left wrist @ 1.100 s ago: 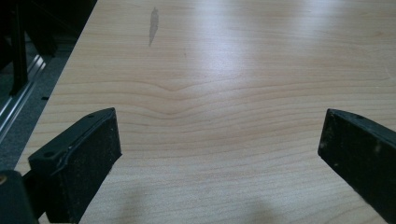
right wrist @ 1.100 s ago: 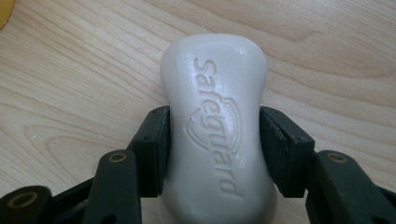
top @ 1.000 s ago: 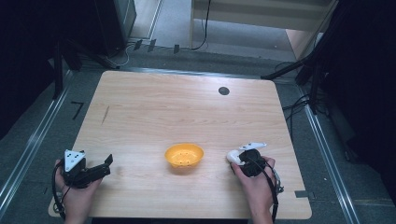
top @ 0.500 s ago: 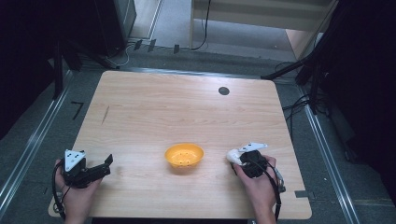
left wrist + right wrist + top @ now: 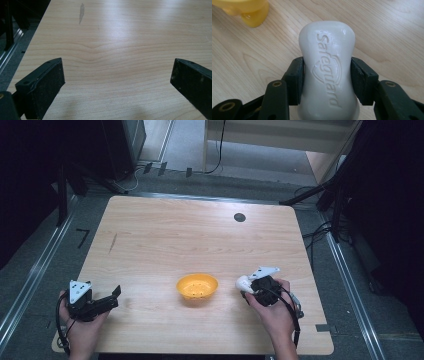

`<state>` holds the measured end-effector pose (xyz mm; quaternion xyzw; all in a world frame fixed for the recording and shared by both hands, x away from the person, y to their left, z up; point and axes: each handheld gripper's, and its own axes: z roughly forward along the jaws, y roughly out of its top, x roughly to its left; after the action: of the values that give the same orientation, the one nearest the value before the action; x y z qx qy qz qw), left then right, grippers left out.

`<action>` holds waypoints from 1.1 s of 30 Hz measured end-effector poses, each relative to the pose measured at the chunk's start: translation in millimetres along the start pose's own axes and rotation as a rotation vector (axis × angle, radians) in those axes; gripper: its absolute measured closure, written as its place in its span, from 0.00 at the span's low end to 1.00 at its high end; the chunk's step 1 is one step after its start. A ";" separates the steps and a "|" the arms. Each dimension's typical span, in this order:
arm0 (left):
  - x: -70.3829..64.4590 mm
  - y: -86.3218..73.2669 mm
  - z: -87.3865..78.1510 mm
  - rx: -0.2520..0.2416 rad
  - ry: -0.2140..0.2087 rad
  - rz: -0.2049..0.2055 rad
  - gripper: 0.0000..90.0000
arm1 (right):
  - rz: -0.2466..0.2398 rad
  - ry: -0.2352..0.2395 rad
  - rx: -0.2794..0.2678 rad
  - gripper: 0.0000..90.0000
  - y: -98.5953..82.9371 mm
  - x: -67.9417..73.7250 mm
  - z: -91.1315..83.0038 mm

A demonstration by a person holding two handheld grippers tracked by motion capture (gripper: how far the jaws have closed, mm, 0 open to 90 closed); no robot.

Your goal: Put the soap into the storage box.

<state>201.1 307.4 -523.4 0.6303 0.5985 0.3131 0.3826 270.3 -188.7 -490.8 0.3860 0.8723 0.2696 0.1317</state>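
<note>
Soap bar (image 5: 328, 67), white and stamped "Safeguard", is gripped at its waist by the right gripper (image 5: 252, 284), just right of the yellow bowl (image 5: 197, 287). Over at the near-left table (image 5: 165, 235) corner, the left gripper (image 5: 114, 295) is held low, jaws spread wide.

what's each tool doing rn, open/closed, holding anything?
Left tool: open, empty, over bare table.
Right tool: closed on the white soap bar, beside the orange bowl.
</note>
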 end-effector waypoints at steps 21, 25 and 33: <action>0.0 -0.1 0.2 0.000 0.000 0.003 0.00 | -0.213 0.077 -0.043 0.55 44.1 13.0 -10.1; -0.2 0.0 0.3 0.001 0.000 0.006 0.00 | -0.248 0.096 -0.053 0.56 52.0 15.3 -12.7; -0.4 0.1 0.5 -0.001 0.000 0.007 0.00 | -0.340 0.175 -0.078 0.56 74.4 24.9 -14.7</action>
<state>201.5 307.0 -523.6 0.6321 0.5963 0.3148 0.3820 292.1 -134.1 -436.7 0.2027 0.9220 0.3095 0.1141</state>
